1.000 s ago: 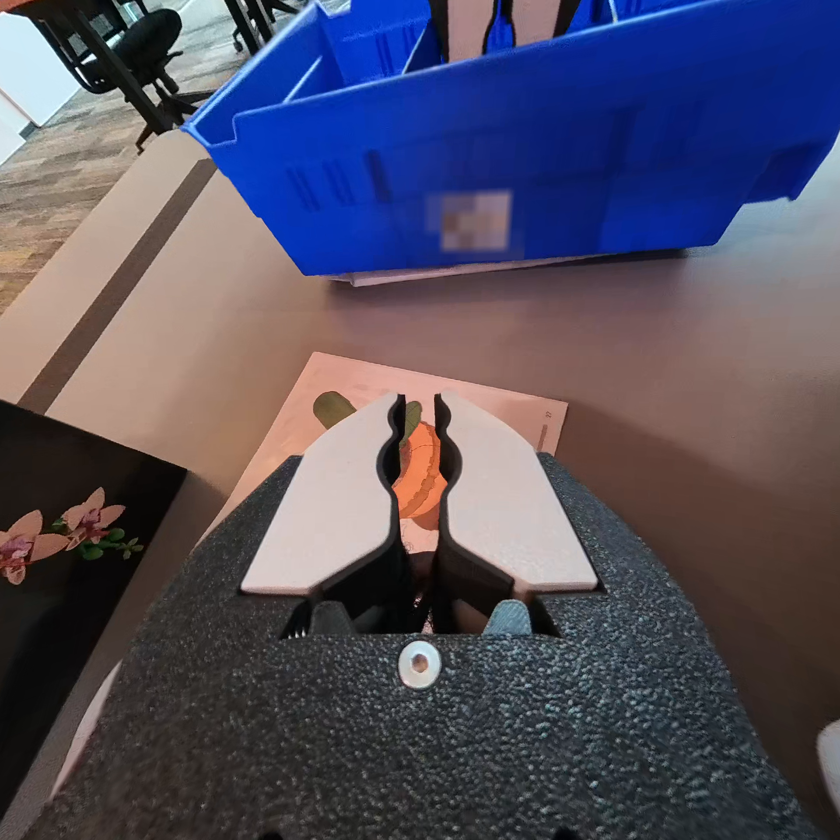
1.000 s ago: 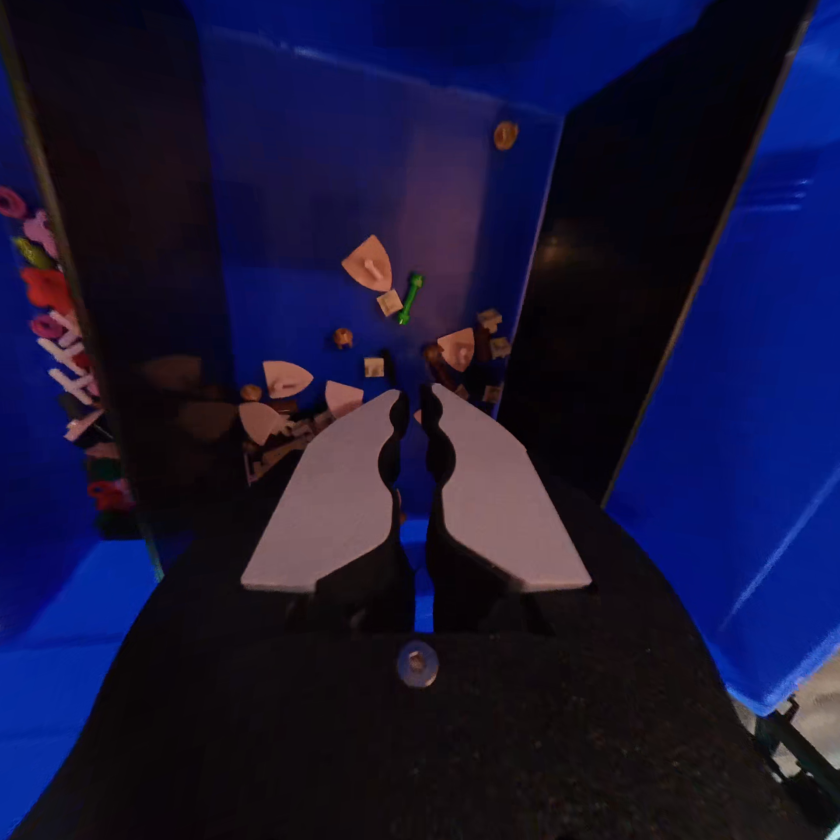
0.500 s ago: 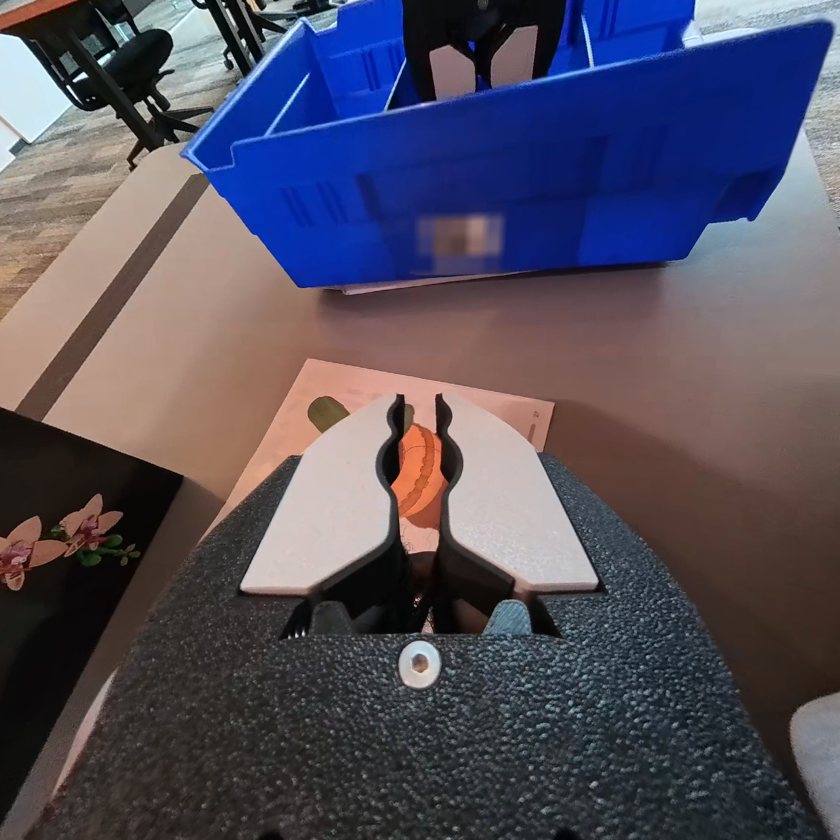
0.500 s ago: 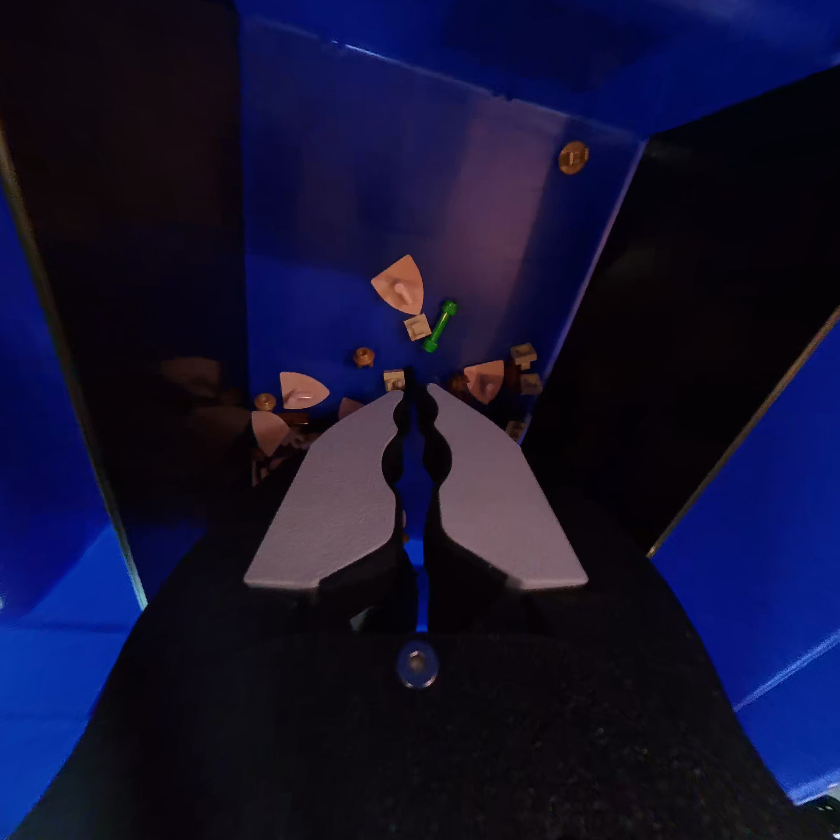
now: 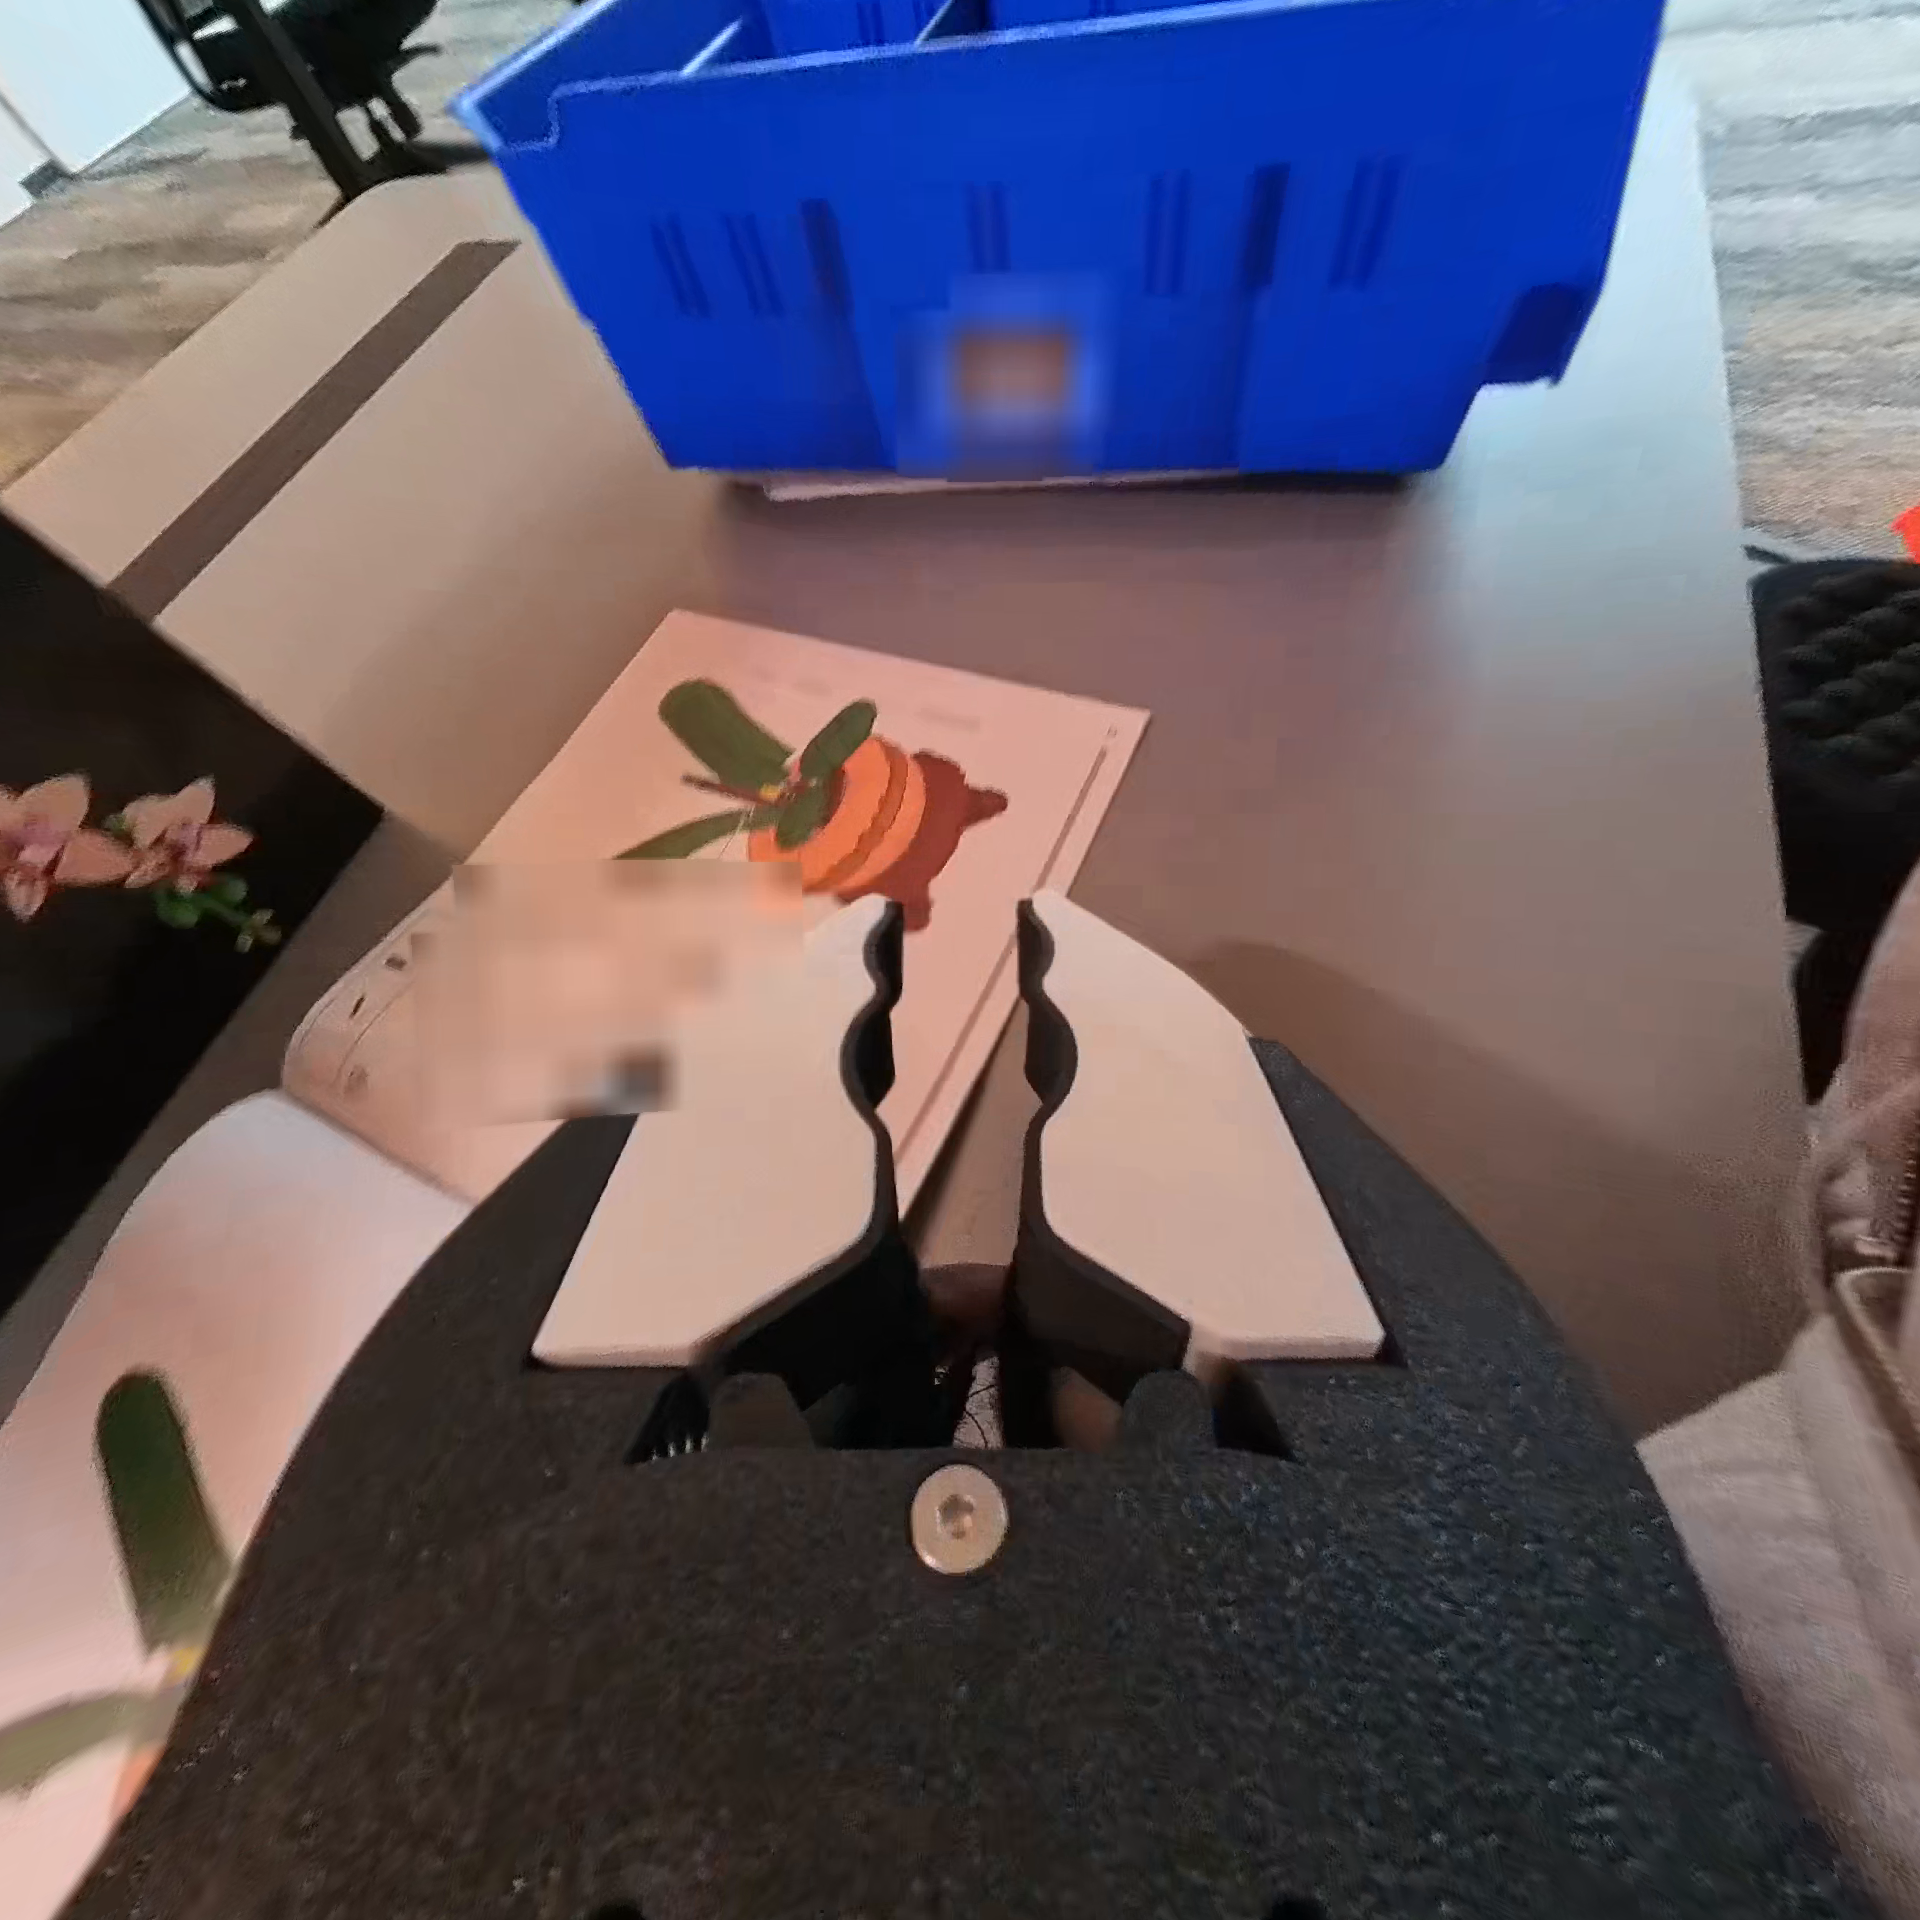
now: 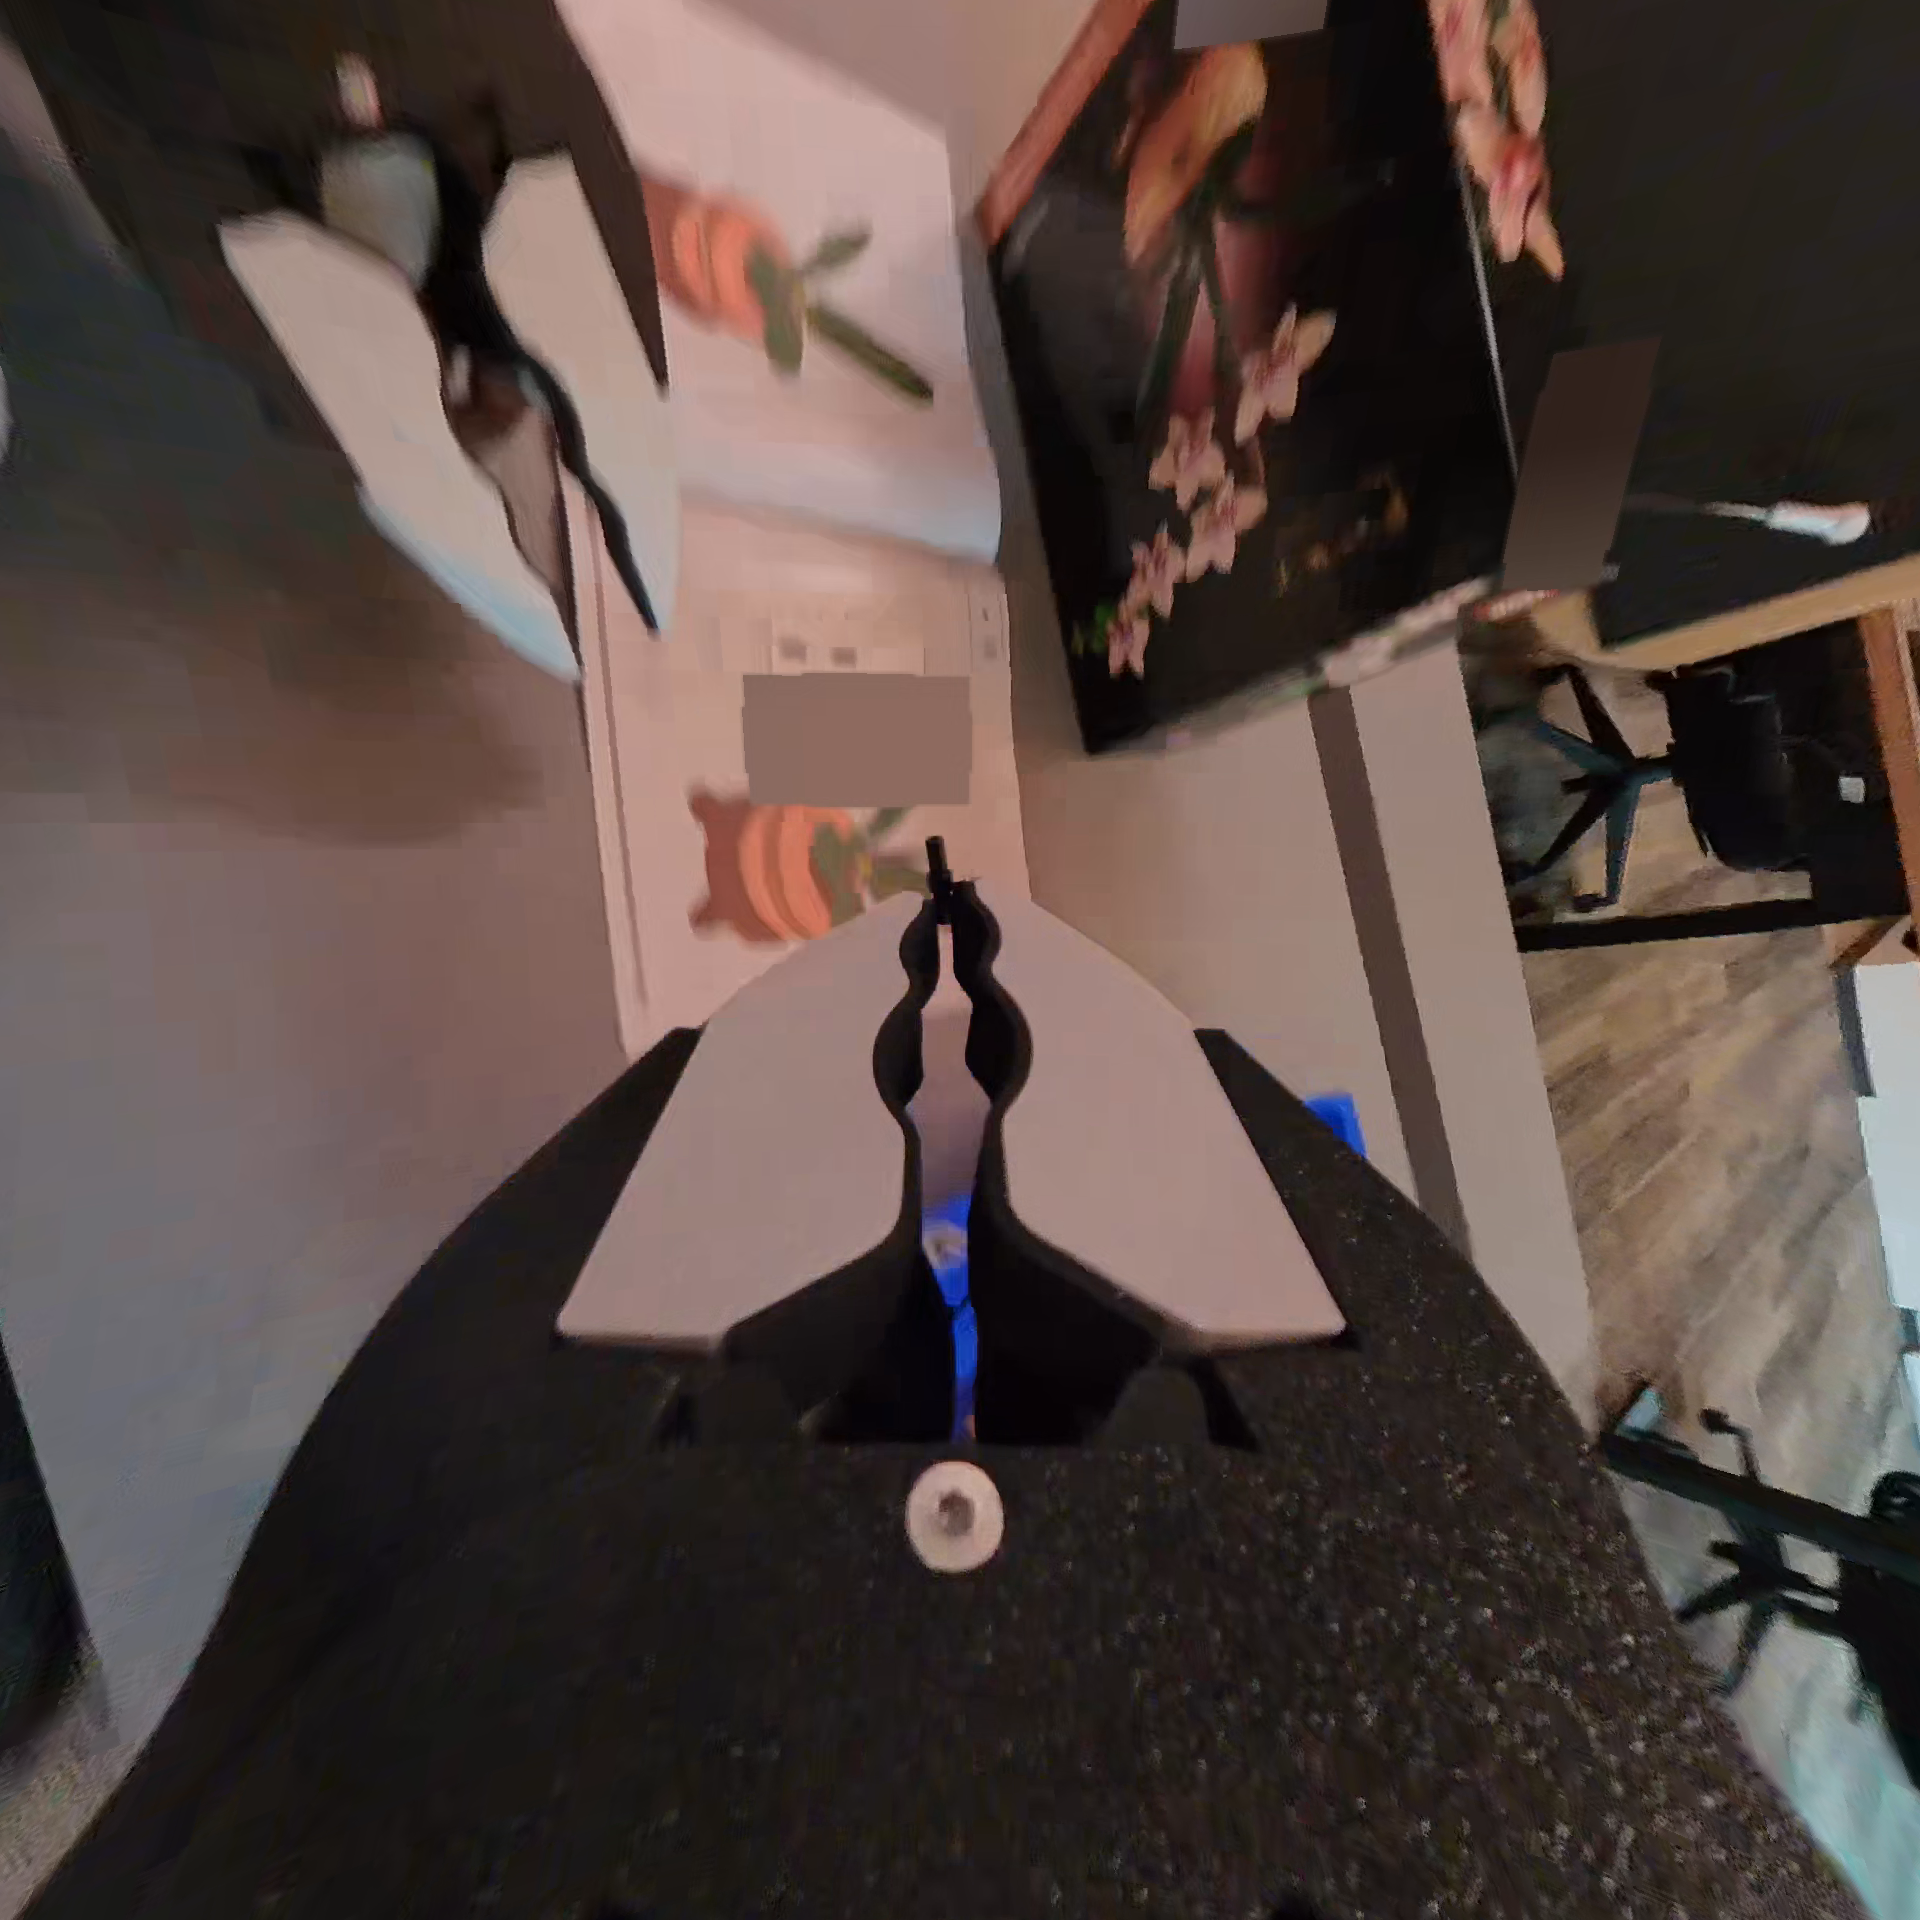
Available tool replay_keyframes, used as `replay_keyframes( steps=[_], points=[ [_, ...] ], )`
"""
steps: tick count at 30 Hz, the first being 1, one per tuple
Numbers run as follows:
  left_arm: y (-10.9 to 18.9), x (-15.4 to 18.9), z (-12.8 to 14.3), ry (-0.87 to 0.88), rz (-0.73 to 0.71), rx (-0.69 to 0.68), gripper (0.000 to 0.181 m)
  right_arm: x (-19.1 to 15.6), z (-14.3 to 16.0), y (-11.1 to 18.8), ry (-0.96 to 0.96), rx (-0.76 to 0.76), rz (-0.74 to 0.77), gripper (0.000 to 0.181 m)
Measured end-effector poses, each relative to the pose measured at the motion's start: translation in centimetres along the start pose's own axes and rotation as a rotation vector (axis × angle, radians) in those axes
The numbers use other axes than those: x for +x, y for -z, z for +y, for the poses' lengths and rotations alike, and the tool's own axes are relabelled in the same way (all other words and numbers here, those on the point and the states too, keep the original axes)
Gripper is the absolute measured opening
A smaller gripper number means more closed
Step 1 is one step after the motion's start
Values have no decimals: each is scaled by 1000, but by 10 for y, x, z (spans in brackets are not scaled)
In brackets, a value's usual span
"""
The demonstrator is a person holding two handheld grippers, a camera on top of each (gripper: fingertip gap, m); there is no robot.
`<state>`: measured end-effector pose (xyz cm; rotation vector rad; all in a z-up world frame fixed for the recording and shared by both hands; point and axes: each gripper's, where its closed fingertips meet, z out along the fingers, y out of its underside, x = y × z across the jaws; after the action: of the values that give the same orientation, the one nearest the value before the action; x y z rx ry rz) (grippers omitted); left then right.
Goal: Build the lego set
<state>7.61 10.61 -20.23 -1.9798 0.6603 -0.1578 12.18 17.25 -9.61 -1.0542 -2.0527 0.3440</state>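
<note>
Left hand-held gripper point(image 5: 954, 914): fingers parted with a plain gap, nothing between them; poised above the near edge of the instruction sheet. It also shows in the right wrist view, upper left, blurred.

Right hand-held gripper point(image 6: 951, 909): fingertips pinched together on a small black lego piece point(image 6: 938, 871), a thin peg-like part that sticks out past the tips; its exact shape is too small to tell. It hangs over the worktop, above the printed sheets.

Instruction sheet point(image 5: 997, 769): pale paper lying flat on the worktop point(image 5: 1351, 727), printed with an orange pot and green leaves. A second sheet with a like picture lies beyond it in the right wrist view.

Blue bin point(image 5: 1091, 260): plastic, with inner dividers, standing on the far part of the worktop beyond the sheet, well apart from both grippers.

Black box point(image 6: 1278, 364): printed with pink flowers, standing on the worktop beside the sheets; its corner shows at the left edge of the left wrist view.

Office chairs point(image 6: 1704, 790): dark, on the floor beyond the worktop edge.
</note>
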Motion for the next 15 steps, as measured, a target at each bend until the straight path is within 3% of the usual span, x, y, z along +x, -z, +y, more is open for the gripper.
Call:
replay_keyframes(
  steps=[3, 5, 9, 12, 15],
  points=[
    [16, -13, 16, 0, -72, -22, 20, -11, -34, -38, -168, 65, 62, 2],
    [28, -22, 23, -6, -114, -28, 20, -32, -42, -78, -289, 82, -53, 2],
    [44, -35, 41, 9, -147, -56, 19, -64, -16, -142, -289, -145, -249, 2],
    [49, -38, 48, 14, -139, -56, 19, -71, 0, -155, -256, -261, -311, 2],
    [51, -39, 49, 47, -127, -30, 19, -73, 2, -154, -270, -264, -319, 2]
  ],
)
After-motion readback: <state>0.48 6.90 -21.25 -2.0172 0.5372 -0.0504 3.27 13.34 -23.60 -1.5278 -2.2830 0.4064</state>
